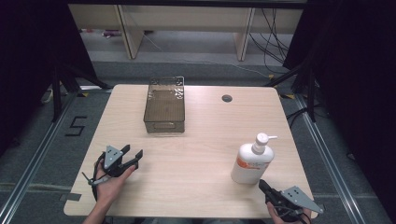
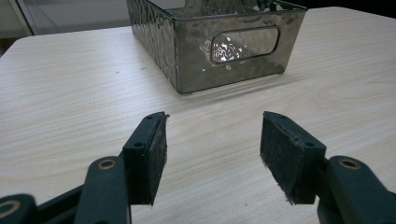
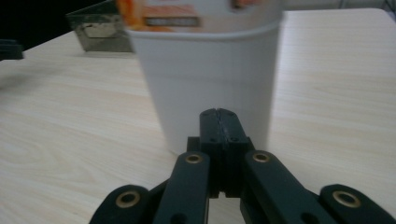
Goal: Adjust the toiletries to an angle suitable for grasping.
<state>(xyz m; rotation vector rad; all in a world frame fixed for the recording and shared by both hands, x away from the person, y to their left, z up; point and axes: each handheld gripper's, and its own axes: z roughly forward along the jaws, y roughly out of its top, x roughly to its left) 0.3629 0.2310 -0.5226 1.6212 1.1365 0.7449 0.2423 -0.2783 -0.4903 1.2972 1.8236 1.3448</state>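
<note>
Setup: pump bottle point(image 1: 251, 161) stands upright on the desk point(image 1: 196, 154), white body with an orange label, pump head pointing away from the person. A smoky clear bin point(image 1: 164, 108) sits well apart from the bottle, toward the far side of the desk and to its left in the high view.

Right gripper point(image 1: 267, 189): just beside the bottle on the person's side, low over the desk, pointed at its base. The right gripper view shows the jaws pressed flat together with nothing between them and the bottle wall close ahead; whether the tips touch it cannot be told.

Left gripper point(image 1: 132, 156): well apart from the bottle, across the desk, jaws spread and empty. The left gripper view shows it aimed at the bin's near end wall, with bare desk between.

Judgement: approach step, no grasp made yet. The bottle looks like the thing to be taken, the bin the likely place for it.

Next move calls for: spreading the right jaws wider than the bottle body before advancing, then closing around the lower body so it does not tip.
</note>
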